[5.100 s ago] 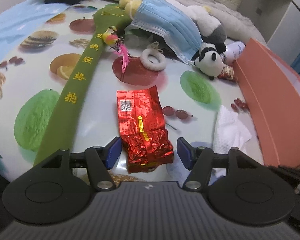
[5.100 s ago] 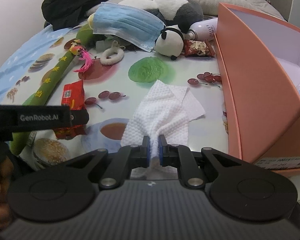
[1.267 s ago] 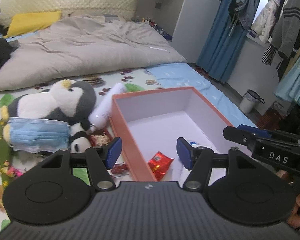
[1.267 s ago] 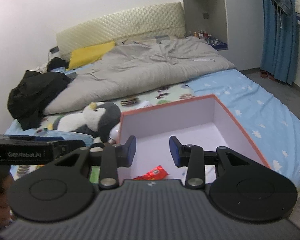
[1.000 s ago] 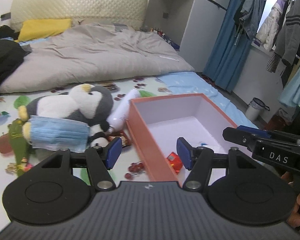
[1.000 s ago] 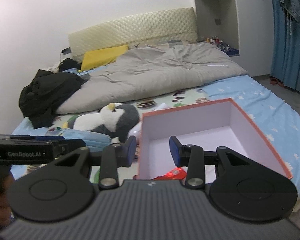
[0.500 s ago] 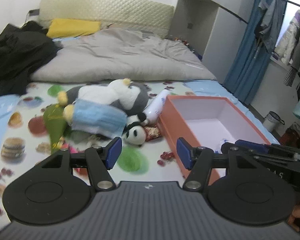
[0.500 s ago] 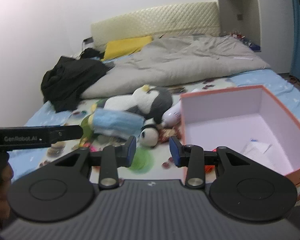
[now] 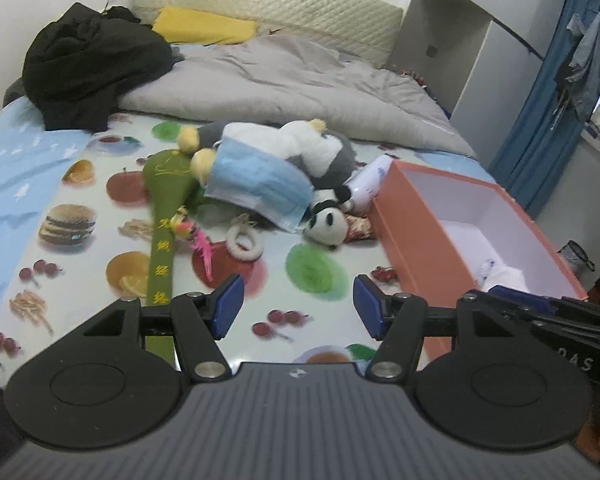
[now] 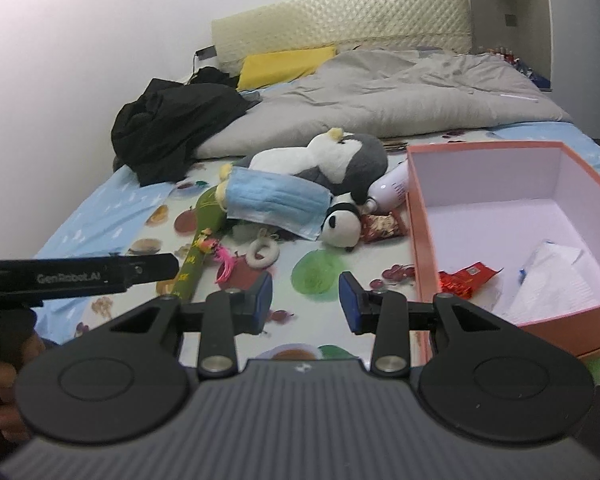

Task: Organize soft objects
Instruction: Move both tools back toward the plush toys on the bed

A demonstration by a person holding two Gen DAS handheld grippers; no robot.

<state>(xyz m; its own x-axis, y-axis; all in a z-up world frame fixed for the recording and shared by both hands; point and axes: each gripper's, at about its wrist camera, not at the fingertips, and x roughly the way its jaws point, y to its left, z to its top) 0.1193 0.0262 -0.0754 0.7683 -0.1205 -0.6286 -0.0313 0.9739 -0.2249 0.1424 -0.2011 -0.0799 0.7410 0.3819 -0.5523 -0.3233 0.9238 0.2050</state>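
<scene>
Orange cardboard forms the walls of the open box (image 10: pixel 418 240) we see on the right side of the bed, its inside pale. In it lie a red foil packet (image 10: pixel 466 277) near the left wall and crumpled white tissue (image 10: pixel 556 280) toward the near right corner; the left wrist view shows only a bit of that white tissue (image 9: pixel 504 276) over the wall.

Outside the box, on the fruit-print mat (image 10: pixel 312 276), we find the soft things piled together: a grey and white penguin plush (image 10: pixel 340 160) with a blue face mask (image 10: pixel 274 198) draped over it, a small panda plush (image 10: pixel 340 226) touching the mask's lower edge, a white ring (image 10: pixel 263 254), a long green fabric paddle (image 10: pixel 200 248) with a pink tassel (image 10: pixel 225 266), a red snack packet (image 10: pixel 382 227) just beside the box, and a white bottle (image 10: pixel 390 190) leaning at the box's far corner.

Our left gripper (image 9: pixel 298 308) hovers over the mat, fingers spread wide and holding nothing, pointing toward the pile. Our right gripper (image 10: pixel 305 298) hangs likewise above the mat beside the box's left wall, its blue pads (image 10: pixel 265 292) apart and empty. Each gripper's body shows at the edge of the other's view.
</scene>
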